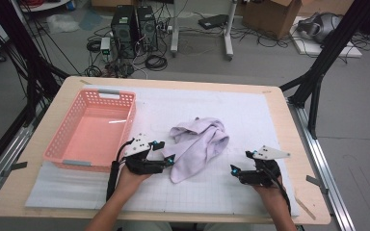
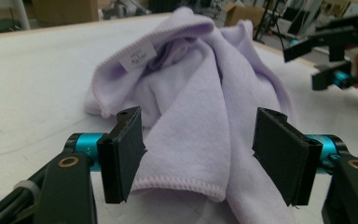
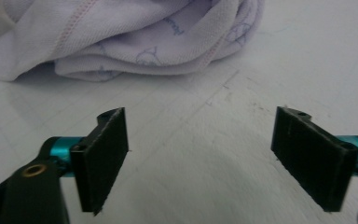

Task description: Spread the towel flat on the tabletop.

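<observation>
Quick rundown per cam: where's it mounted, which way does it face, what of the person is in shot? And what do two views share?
High view: above the person's side, looking forward and down on the table; forearms, left gripper, right gripper, pink basket.
Left gripper view: rides the left gripper, faces the lilac towel lying between its open jaws.
Right gripper view: rides the right gripper, low over the table, towel ahead.
Shared: the towel.

a lab: computer towers [image 1: 135,26], floor cables [image 1: 156,61], cardboard box [image 1: 270,14]
</observation>
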Demonstrator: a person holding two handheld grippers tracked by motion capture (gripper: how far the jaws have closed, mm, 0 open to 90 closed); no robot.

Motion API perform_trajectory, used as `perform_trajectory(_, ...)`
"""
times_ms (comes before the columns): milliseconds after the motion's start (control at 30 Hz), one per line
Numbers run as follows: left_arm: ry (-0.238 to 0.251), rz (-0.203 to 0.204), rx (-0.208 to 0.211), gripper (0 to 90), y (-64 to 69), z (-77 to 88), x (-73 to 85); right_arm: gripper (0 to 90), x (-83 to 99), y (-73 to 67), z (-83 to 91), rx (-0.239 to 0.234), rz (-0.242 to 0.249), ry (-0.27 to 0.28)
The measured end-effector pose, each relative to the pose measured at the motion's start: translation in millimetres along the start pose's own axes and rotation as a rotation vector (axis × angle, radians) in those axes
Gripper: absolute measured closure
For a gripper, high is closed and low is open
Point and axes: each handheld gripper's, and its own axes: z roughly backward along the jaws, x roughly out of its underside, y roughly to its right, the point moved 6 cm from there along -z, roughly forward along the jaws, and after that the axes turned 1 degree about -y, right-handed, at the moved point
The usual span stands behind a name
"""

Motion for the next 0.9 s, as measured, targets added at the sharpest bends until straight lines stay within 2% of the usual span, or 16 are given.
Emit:
perform_trajectory(33,-0.012,0.006,0.001,32.4,0.2,-1.3,1.4,21.9,-5.0,-2.0,-12.9,-0.005,-0.014,-0.027)
perform_trajectory(100,-0.046,0.022,0.003,31.2,0.2,-3.8,4.7,22.0,-6.7,-2.2,-18.0,-0.004,-0.017,-0.036)
perform_trajectory(200,-0.093,0.028,-0.002,30.0,1.2,-8.7,9.6,23.7,-15.8,-6.4,-43.8,-0.033,-0.045,-0.068)
perform_trajectory(233,-0.107,0.031,0.002,30.0,2.0,-9.8,10.9,23.7,-15.8,-6.4,-43.8,-0.033,-0.045,-0.068)
perform_trajectory(267,-0.129,0.028,0.002,30.6,2.9,-11.6,12.2,27.4,-19.2,-10.0,-54.4,-0.056,-0.056,-0.067)
perform_trajectory(300,-0.142,0.029,0.001,30.6,3.5,-12.4,12.7,27.4,-19.2,-10.0,-54.4,-0.056,-0.056,-0.067)
perform_trajectory(367,-0.188,0.043,0.02,31.7,6.5,-15.0,15.5,38.9,-19.4,-14.1,-62.8,-0.076,-0.041,-0.099)
perform_trajectory(400,-0.206,0.03,0.017,33.7,8.4,-16.6,16.7,42.5,-20.9,-14.4,-64.7,-0.046,-0.023,-0.101)
perform_trajectory(467,-0.235,-0.01,0.011,43.0,11.1,-18.7,17.9,48.4,-24.0,-14.6,-67.7,-0.058,-0.05,-0.09)
perform_trajectory(533,-0.253,-0.029,0.004,51.4,12.3,-19.9,18.7,47.8,-26.8,-13.5,-69.4,-0.061,-0.072,-0.076)
perform_trajectory(667,-0.25,-0.05,0.015,77.4,15.3,-19.1,18.6,34.2,-33.9,-16.5,-67.3,-0.057,-0.092,-0.021)
perform_trajectory(733,-0.235,-0.035,0.031,80.3,16.2,-18.5,17.2,35.3,-36.2,-19.7,-66.7,-0.076,-0.089,-0.009)
perform_trajectory(800,-0.2,-0.006,0.051,81.4,16.1,-16.6,13.5,48.4,-38.5,-22.4,-69.3,-0.088,-0.07,-0.012)
perform_trajectory(833,-0.179,0.012,0.061,81.7,15.7,-14.7,11.1,71.3,-40.8,-23.3,-72.6,-0.104,-0.091,-0.004)
perform_trajectory(867,-0.155,0.029,0.072,81.7,15.6,-12.3,8.2,71.3,-40.8,-23.3,-72.6,-0.104,-0.091,-0.004)
perform_trajectory(900,-0.129,0.045,0.08,81.8,15.2,-9.8,5.1,76.6,-41.9,-23.1,-73.6,-0.107,-0.09,0.003)
